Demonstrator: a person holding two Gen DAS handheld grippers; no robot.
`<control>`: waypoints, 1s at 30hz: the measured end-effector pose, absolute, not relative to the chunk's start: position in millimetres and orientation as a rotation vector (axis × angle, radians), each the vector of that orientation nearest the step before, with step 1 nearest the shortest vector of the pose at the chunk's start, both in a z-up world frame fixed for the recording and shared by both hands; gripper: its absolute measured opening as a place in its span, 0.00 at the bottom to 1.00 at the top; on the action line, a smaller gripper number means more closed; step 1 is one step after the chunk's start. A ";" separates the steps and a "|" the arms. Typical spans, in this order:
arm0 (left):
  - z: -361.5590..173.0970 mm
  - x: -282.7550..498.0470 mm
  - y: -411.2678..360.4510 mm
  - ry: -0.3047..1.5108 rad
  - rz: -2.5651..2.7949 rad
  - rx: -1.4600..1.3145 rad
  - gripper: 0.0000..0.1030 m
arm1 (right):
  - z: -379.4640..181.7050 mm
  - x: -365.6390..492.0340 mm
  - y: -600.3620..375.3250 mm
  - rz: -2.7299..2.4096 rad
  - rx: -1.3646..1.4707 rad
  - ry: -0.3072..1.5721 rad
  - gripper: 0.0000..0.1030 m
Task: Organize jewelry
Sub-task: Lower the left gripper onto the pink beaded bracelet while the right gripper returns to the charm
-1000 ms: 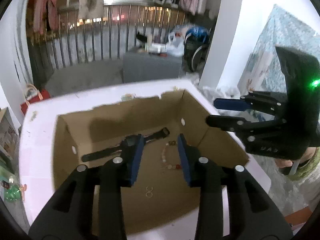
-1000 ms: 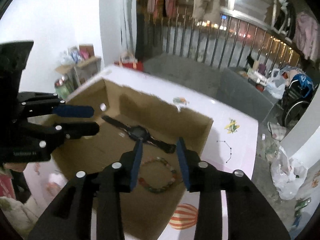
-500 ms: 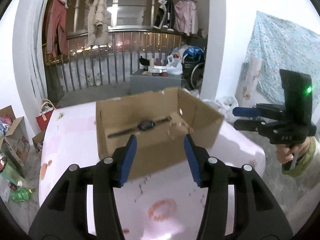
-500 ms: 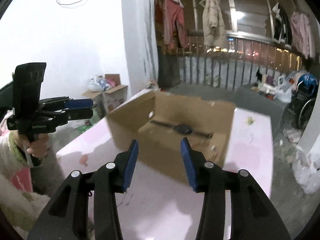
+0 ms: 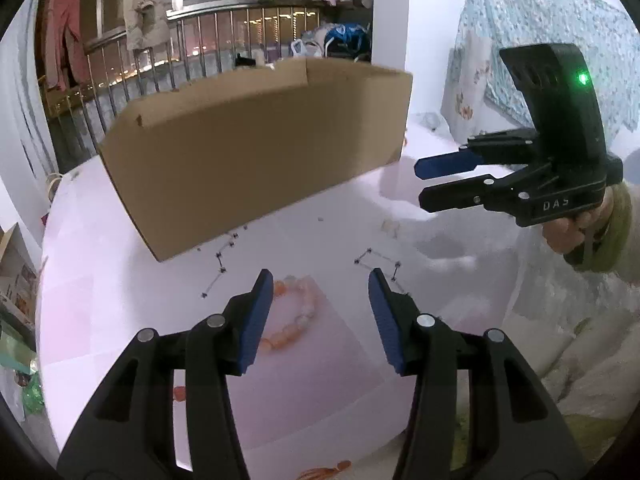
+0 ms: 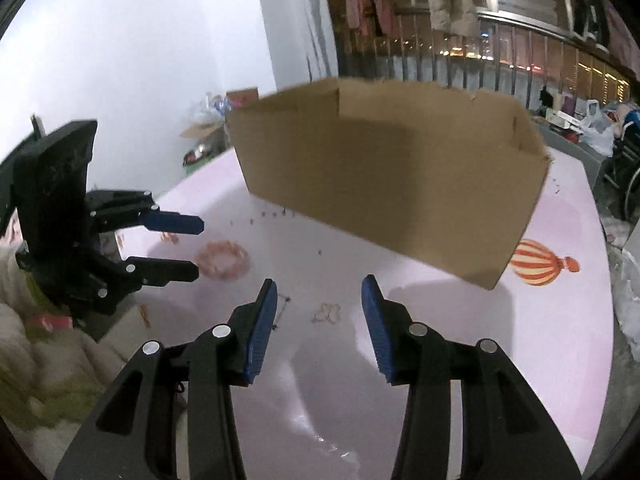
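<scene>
A brown cardboard box (image 5: 256,152) stands on the pink table (image 5: 328,360); it also shows in the right wrist view (image 6: 392,184). Its inside is hidden from both views. A pink bead bracelet (image 5: 294,312) lies on the table just ahead of my left gripper (image 5: 320,316), which is open and empty. The bracelet (image 6: 222,260) shows in the right wrist view too. A small pair of gold rings (image 6: 328,313) lies just ahead of my right gripper (image 6: 318,328), which is open and empty. Each gripper appears in the other's view, the right one (image 5: 424,186) and the left one (image 6: 196,246).
The table cover has printed star lines (image 5: 220,268) and a striped balloon picture (image 6: 538,262). A metal railing (image 5: 160,64) with hanging clothes stands behind the table. A white wall (image 6: 160,80) is on the left.
Both grippers have pulled back from above the box and dropped low over the table in front of it. The box's inside has gone out of sight.
</scene>
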State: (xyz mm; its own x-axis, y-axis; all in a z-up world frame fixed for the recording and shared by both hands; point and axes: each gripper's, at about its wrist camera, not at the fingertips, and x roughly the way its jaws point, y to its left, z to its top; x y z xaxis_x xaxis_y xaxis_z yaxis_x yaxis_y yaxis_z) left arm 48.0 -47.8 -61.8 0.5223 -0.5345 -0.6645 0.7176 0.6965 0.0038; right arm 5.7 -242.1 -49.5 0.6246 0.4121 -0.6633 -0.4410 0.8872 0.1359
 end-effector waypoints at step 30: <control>-88.3 57.7 -49.0 0.741 -0.774 0.315 0.28 | -62.8 33.8 -238.0 0.728 -0.250 0.874 0.19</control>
